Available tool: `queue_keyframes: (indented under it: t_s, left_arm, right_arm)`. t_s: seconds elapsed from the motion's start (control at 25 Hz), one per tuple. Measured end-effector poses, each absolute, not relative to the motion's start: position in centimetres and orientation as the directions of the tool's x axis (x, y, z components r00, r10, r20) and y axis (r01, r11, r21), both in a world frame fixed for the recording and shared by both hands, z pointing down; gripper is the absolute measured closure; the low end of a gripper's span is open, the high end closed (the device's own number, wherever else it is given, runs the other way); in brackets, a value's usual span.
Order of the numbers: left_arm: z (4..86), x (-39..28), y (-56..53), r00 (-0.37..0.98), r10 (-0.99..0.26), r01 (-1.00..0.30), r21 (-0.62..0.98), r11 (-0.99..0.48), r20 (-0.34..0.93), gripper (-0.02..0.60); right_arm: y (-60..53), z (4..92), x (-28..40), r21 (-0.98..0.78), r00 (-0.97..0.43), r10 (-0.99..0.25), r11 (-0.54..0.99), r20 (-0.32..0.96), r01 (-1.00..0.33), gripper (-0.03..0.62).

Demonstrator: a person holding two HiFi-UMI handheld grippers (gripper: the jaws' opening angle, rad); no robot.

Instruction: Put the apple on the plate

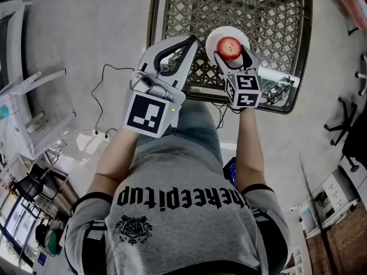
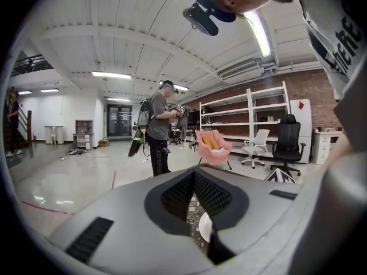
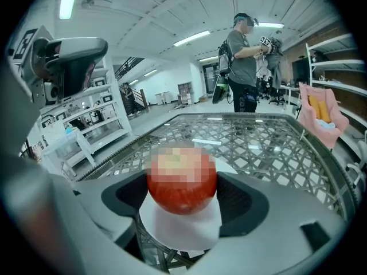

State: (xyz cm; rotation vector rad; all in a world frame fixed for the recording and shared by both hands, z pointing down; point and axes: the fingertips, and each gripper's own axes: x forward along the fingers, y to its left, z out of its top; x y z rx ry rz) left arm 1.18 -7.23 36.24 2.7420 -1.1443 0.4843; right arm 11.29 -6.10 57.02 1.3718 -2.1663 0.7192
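A red apple is over the middle of a small white plate at the near edge of a glass-topped lattice table. My right gripper is shut on the apple, one jaw pressed to each side. Whether the apple rests on the plate or hangs just above it, I cannot tell. My left gripper is shut on nothing, held to the left of the plate over the table's near edge. A sliver of the plate shows below its tips.
A white rack stands on the floor at the left, with a cable lying beside it. In the room behind, another person stands near a pink chair. Shelving lines the brick wall.
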Motion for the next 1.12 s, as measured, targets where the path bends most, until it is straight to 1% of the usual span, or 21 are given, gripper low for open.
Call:
queue_keyframes:
  t_s: [0.48, 0.88, 1.12]
  left_arm:
    - [36.4, 1.2, -7.6, 0.66, -0.668, -0.712, 0.003, -0.702, 0.345, 0.538]
    - [36.2, 1.7, -7.8, 0.685, -0.645, -0.686, 0.004, -0.727, 0.34, 0.538]
    - [35.6, 1.9, -7.7, 0.714, -0.617, -0.656, 0.008, -0.754, 0.331, 0.538]
  right_arm:
    - [-6.0, 57.4, 11.4, -0.208, -0.395, -0.662, 0.346, 0.637, -0.915, 0.194]
    - [-5.6, 57.4, 11.4, -0.182, -0.36, -0.653, 0.326, 0.666, -0.928, 0.192]
    - [-5.2, 56.3, 11.5, -0.172, -0.329, -0.68, 0.29, 0.655, -0.941, 0.191]
